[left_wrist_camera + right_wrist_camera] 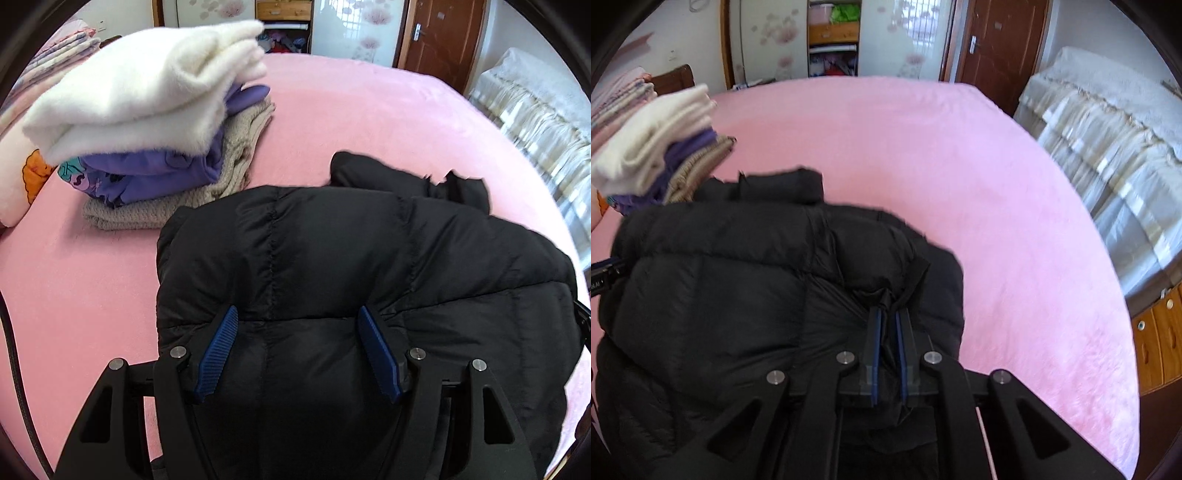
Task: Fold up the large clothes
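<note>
A black puffer jacket (332,251) lies bunched on the pink bed (351,110). My left gripper (297,317) is open, its blue pads spread wide over the jacket's near edge; whether they touch the fabric I cannot tell. In the right wrist view the jacket (720,288) fills the lower left. My right gripper (888,314) is shut on a fold of the black jacket at its right side. The left gripper's tip shows at the far left edge (605,275).
A stack of folded clothes (147,122), white on top, purple and beige below, sits on the bed at the left, also in the right wrist view (657,147). A covered sofa (1108,147) stands right of the bed. A wardrobe and a brown door (993,40) are behind.
</note>
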Motion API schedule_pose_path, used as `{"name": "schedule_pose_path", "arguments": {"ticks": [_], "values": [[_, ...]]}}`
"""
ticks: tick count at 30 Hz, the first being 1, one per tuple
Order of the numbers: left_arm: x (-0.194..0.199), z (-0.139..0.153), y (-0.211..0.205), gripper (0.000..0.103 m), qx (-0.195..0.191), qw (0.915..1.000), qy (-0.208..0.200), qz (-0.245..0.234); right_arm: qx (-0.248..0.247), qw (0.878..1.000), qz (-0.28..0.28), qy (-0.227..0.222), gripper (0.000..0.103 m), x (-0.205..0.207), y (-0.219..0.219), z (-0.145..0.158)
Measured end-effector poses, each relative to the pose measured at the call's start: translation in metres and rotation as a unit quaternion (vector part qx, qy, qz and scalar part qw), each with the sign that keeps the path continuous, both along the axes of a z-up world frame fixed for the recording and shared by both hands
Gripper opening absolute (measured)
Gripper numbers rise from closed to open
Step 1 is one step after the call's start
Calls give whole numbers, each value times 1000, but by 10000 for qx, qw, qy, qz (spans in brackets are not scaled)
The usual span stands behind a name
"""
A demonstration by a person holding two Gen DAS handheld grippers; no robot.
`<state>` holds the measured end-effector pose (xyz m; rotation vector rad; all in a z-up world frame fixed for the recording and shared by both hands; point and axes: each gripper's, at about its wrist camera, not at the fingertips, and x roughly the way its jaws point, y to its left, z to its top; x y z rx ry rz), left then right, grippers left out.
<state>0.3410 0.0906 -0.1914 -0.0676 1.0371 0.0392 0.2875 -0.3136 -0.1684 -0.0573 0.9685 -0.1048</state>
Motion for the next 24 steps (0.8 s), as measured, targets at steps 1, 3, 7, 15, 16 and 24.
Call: {"name": "schedule_pose_path", "arguments": {"ticks": [1, 3, 7, 15, 16, 24], "values": [[2, -5, 0, 67, 34, 10000, 42, 1, -55, 10000, -31, 56, 8, 2, 1, -8], [3, -13, -2, 67, 121, 9999, 71, -37, -207, 9996, -40, 166, 8, 5, 5, -25], [2, -26, -7, 67, 347, 9993, 0, -170, -356, 9990, -20, 269, 7, 8, 11, -45], [-2, -37, -5, 68, 299, 9993, -124, -197, -260, 9990, -42, 366, 7, 8, 4, -55], [-4, -36, -5, 68, 329, 9991, -158, -213, -260, 9990, -41, 367, 8, 8, 4, -54], [-25, -11, 0, 68, 224, 9989, -301, -279, -34, 9994, -285, 216, 33, -6, -11, -27]]}}
